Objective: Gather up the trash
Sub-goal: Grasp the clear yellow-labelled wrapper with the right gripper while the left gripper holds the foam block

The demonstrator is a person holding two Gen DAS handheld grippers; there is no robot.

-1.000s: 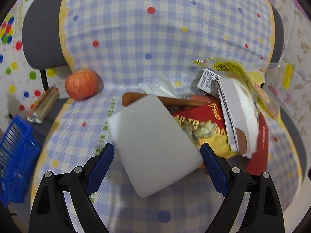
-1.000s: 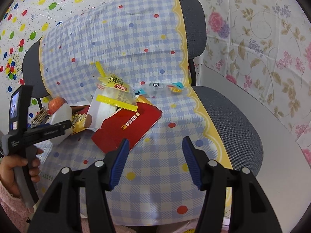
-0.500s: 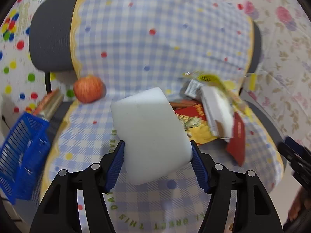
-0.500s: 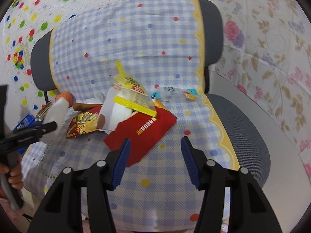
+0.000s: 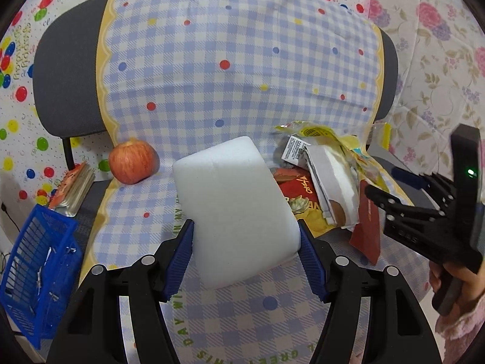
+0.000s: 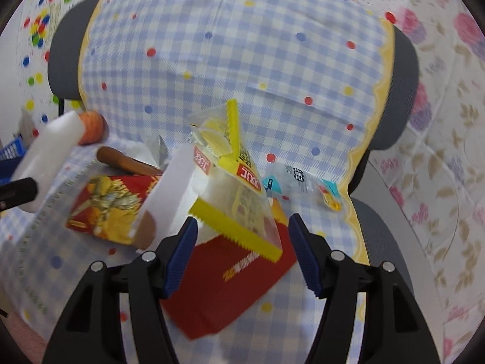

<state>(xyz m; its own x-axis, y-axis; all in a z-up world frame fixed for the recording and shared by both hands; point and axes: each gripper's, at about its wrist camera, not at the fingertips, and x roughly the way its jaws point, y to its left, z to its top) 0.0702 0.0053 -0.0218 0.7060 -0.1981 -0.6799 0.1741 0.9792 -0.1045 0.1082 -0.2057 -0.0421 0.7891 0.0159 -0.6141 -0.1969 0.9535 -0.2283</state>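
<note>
Left tongs (image 5: 245,239) clenched on foam block (image 5: 233,200); right tongs (image 6: 242,242) spread over wrapper (image 6: 239,212); shallow pinch, block may slip before reaching basket (image 5: 33,261)

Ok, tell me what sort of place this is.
Probably a room at home, staged for recording: an office chair draped in a checked cloth, patterned sheets hung behind, and snack wrappers littering the seat.
</note>
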